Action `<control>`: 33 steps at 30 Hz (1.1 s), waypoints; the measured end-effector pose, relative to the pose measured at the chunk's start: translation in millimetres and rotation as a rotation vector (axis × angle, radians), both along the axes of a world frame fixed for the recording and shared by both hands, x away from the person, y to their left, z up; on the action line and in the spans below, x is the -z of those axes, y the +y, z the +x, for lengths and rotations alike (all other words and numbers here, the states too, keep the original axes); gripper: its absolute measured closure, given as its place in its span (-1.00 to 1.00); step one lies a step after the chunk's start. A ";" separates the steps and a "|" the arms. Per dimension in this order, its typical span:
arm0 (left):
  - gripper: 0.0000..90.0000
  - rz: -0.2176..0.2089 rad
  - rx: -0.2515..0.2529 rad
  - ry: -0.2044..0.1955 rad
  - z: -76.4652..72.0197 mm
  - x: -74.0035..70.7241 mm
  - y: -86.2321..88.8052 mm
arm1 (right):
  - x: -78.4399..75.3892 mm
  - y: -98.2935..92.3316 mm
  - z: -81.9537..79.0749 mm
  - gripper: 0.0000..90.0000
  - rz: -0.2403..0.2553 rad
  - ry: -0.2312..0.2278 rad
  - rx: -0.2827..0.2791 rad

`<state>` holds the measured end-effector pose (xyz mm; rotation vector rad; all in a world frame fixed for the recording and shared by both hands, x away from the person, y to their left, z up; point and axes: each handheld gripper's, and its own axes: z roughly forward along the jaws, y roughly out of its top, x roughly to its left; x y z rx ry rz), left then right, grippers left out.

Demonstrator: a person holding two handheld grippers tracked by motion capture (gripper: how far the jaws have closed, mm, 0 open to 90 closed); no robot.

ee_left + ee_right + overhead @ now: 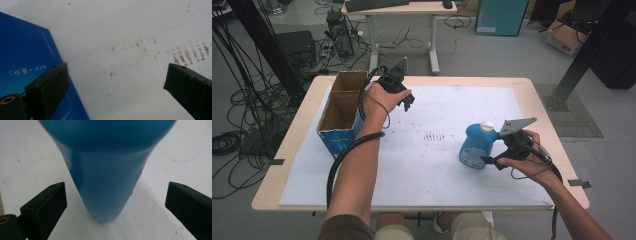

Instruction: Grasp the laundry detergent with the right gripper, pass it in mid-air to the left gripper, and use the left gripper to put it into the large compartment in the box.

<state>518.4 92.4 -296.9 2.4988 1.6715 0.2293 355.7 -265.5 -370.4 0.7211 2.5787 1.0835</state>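
Note:
A blue bottle [478, 144] with a white cap stands upright on the white sheet [437, 170], right of centre. My right gripper [492, 162] is open just to the bottle's near right. In the right gripper view the blue bottle [107, 175] is between the wide-apart jaws of the right gripper [116, 192], and neither jaw touches it. My left gripper [408, 102] hangs open over the sheet, just right of an open cardboard box [343, 107] with blue sides. In the left gripper view, the left gripper [116, 75] holds nothing, and the box's blue side [25, 62] lies by its left jaw.
The open-topped box stands at the table's far left. Brown smudges [434, 136] mark the sheet's middle. A strip of bare wooden table edge [557, 145] runs round the sheet. Behind the table are a desk [402, 10], floor cables [242, 100] and a black frame post [582, 55].

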 end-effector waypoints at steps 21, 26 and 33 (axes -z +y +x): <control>-0.86 0.003 0.006 -0.006 0.4 -2.3 -1.7 | 17.1 9.5 3.4 -0.92 0.067 -0.037 0.021; -0.86 0.003 0.007 -0.010 0.4 -3.2 -1.9 | 17.4 10.4 3.3 -0.93 0.074 -0.041 0.024; -0.86 0.000 0.004 -0.013 0.1 -3.8 -2.2 | 18.4 10.8 3.4 -0.93 0.083 -0.049 0.022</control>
